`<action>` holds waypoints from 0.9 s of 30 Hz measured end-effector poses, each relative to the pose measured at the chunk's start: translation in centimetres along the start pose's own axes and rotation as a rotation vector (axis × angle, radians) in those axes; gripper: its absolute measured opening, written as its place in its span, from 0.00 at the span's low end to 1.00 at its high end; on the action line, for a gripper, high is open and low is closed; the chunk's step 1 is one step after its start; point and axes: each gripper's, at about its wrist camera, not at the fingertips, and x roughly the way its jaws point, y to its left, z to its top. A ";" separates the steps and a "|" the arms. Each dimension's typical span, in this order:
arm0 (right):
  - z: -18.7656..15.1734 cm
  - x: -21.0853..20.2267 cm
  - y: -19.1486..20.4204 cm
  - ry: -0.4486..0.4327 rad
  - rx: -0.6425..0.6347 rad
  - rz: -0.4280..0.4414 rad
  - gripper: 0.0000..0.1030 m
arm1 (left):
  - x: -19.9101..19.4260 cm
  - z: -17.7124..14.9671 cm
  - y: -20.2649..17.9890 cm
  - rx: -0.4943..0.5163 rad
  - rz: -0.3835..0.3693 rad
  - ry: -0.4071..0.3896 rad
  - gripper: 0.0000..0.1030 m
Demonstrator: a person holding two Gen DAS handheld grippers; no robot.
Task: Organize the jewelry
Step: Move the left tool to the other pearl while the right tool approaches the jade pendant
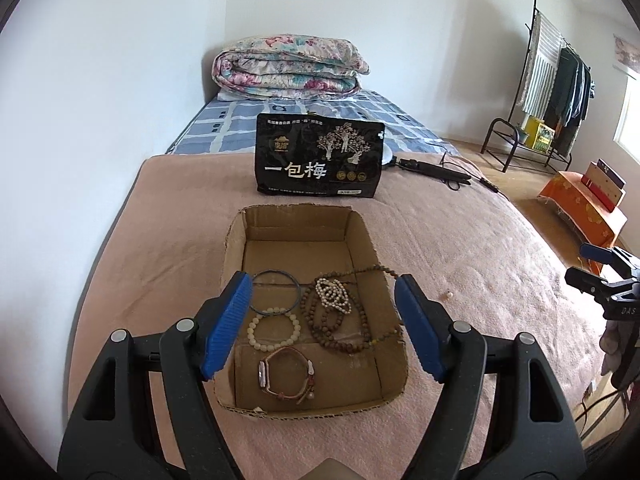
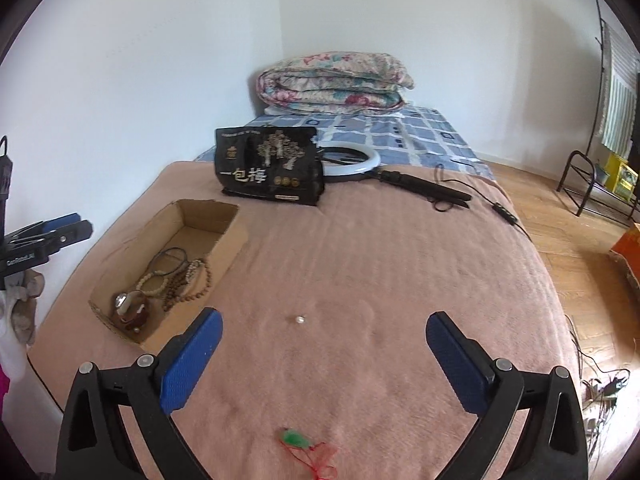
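Two loose items remain on pink blanket [image 2: 360, 260], outside cardboard box [image 2: 224, 236]: small pearl [image 2: 299, 319] and green pendant on red cord [image 2: 298, 438]. Pendant lies nearest right gripper [image 2: 324, 344], below its spread, empty jaws; cord trails toward lower right. Pearl sits just beyond fingertips, centred. Left gripper [image 1: 324, 320] hovers over box, jaws apart, holding nothing. Judgement: right hand nearer both.
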 end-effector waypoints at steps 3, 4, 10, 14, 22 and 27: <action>-1.3 -1.2 -2.2 0.000 0.004 -0.033 1.00 | -0.6 -0.6 -1.6 0.020 -0.030 -0.005 0.74; -1.8 -1.5 -2.7 0.000 0.000 -0.046 1.00 | -0.7 -0.8 -2.1 0.029 -0.042 -0.008 0.74; -5.3 -2.6 -4.7 -0.012 -0.017 -0.067 1.00 | -0.5 -2.1 -6.8 0.098 -0.123 -0.002 0.74; -7.6 -2.0 -4.7 0.016 -0.037 -0.025 1.00 | 0.7 -3.1 -10.2 0.144 -0.172 0.021 0.74; -10.5 -0.1 -4.0 0.076 -0.045 0.076 0.96 | 4.8 -4.7 -15.8 0.184 -0.244 0.076 0.73; -11.5 1.0 -3.2 0.091 -0.061 0.110 0.94 | 8.3 -5.3 -17.7 0.188 -0.253 0.123 0.66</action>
